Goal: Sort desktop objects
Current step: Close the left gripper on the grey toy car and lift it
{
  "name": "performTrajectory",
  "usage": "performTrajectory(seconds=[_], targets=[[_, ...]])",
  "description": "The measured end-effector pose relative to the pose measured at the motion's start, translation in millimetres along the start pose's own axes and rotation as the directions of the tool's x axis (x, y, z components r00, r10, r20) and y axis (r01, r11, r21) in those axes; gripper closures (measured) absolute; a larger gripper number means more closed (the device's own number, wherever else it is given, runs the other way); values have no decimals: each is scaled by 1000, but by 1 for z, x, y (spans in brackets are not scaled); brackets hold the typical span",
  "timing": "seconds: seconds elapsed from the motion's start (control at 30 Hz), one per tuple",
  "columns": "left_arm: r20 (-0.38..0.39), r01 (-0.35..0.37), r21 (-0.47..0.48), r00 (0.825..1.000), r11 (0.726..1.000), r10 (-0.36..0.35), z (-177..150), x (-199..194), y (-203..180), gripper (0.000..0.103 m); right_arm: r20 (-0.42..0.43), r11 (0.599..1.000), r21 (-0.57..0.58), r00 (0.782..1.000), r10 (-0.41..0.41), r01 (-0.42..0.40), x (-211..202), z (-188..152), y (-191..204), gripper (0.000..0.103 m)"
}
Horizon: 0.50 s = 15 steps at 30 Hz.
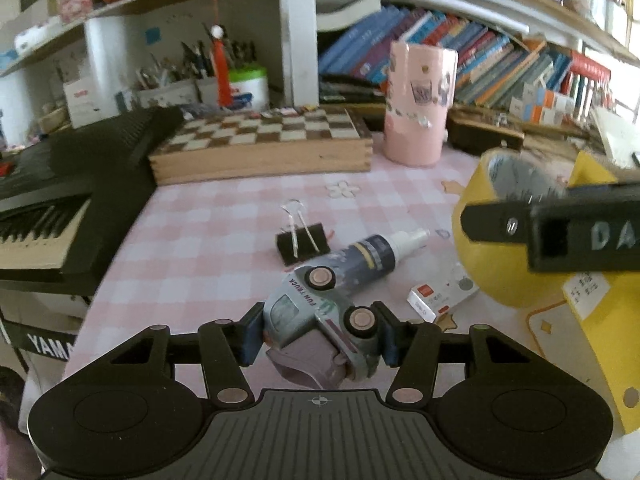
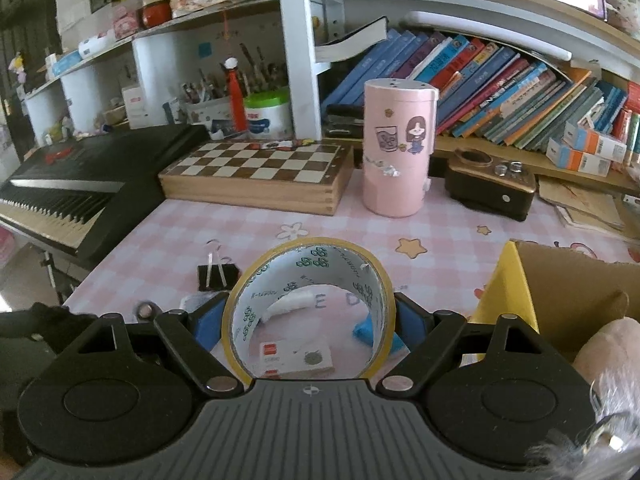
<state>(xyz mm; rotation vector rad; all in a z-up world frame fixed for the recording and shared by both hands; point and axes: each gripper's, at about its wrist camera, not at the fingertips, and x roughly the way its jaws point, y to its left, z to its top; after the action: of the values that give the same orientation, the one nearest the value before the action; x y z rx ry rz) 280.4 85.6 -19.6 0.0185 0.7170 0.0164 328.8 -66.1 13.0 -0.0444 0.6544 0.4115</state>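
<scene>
A grey toy truck (image 1: 304, 312) marked "FUN TRUCK" lies on its side between the blue pads of my left gripper (image 1: 318, 336), which is shut on it just above the pink checked tablecloth (image 1: 208, 240). My right gripper (image 2: 310, 320) is shut on a yellow-edged roll of tape (image 2: 316, 258), held upright off the table. In the left wrist view that tape roll (image 1: 488, 272) hangs at the right with a black finger (image 1: 500, 224) of the right gripper across it. A black binder clip (image 1: 303, 238), a dark spray bottle (image 1: 372, 256) and a small white-and-red box (image 1: 440, 296) lie on the cloth.
An open yellow cardboard box (image 2: 560, 292) stands at the right, with a pink plush toy (image 2: 608, 352) beside it. At the back stand a pink canister (image 2: 396, 152), a wooden chessboard box (image 2: 256, 180) and a brown box-like device (image 2: 490, 188). A black keyboard (image 2: 68, 196) lines the left edge.
</scene>
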Motion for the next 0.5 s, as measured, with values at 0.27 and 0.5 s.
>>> performTrajectory(seconds=[0.27, 0.5], targets=[[64, 14, -26, 998, 1000, -13, -3, -45, 9, 48, 7, 998, -40, 999, 51, -51, -24, -7, 15, 20], [93, 31, -19, 995, 999, -29, -16, -79, 18, 48, 0, 996, -58, 998, 64, -64, -53, -20, 26, 20]])
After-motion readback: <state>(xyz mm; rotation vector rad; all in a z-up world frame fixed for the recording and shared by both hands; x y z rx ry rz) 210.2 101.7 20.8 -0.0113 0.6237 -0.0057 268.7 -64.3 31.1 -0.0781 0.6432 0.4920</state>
